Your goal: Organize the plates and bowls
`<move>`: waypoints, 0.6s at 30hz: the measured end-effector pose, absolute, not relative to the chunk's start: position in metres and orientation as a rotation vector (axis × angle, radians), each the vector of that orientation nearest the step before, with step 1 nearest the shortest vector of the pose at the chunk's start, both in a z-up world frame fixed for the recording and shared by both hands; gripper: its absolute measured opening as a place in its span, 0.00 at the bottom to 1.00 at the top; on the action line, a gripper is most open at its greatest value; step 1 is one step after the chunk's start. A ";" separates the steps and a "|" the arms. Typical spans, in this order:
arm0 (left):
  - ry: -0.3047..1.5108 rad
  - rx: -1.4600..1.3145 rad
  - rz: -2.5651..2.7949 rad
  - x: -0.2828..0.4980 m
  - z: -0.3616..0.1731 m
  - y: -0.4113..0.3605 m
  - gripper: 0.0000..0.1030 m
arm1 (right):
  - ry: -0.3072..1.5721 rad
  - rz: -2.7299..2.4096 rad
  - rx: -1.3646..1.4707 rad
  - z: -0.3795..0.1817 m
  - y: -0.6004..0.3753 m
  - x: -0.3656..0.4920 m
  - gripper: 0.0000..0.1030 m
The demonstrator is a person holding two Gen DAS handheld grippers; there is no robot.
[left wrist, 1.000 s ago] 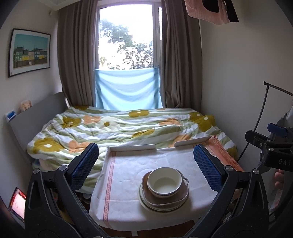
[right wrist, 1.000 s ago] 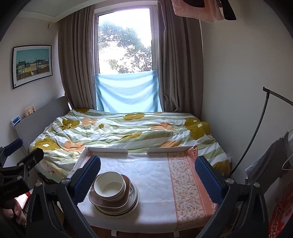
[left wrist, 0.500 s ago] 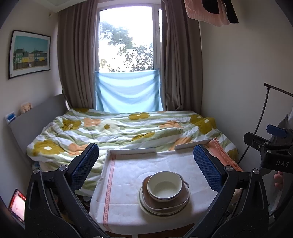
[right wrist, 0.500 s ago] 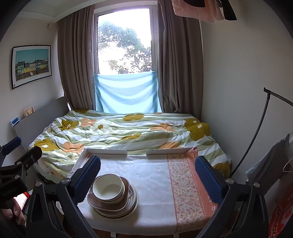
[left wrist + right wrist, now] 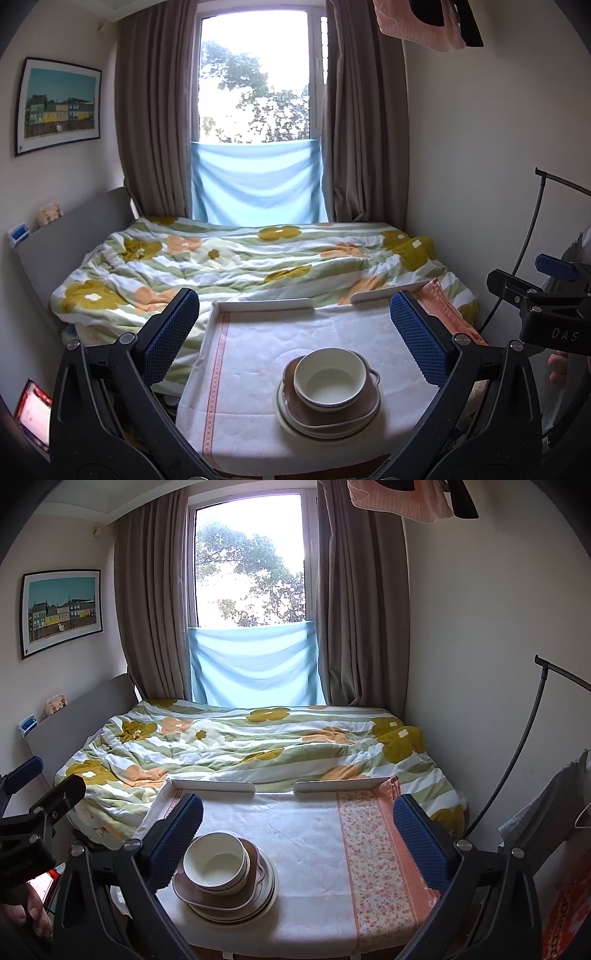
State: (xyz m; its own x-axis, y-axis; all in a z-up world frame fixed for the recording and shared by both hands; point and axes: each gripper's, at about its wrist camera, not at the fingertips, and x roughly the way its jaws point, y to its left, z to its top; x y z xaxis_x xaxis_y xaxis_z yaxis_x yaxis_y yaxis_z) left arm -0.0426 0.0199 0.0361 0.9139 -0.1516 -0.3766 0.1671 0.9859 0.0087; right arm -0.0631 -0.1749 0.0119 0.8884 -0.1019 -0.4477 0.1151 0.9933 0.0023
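Your left hand-held gripper (image 5: pixel 294 334): jaws wide apart, empty | your right hand-held gripper (image 5: pixel 298 829): likewise | cream round ceramic bowl (image 5: pixel 330 378) mouth-up (no long axis) atop brown squarish plate (image 5: pixel 332 415), stacked on cloth-covered counter (image 5: pixel 251 354), near edge.

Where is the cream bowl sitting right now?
The cream bowl sits on top of the stack of plates on the cloth-covered table, near its front edge; in the right wrist view it lies left, by the left finger.

From my left wrist view, white letters "DAS" are readable on the black body of my right gripper (image 5: pixel 554 325). No other text is legible.
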 end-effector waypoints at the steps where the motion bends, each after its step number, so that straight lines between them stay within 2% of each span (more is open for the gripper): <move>1: 0.385 0.041 -0.163 -0.042 0.036 0.020 1.00 | 0.464 -0.114 0.029 0.012 -0.175 -0.063 0.99; 18: 0.380 0.035 -0.152 -0.039 0.028 0.019 1.00 | 0.465 -0.117 0.025 0.012 -0.175 -0.060 0.99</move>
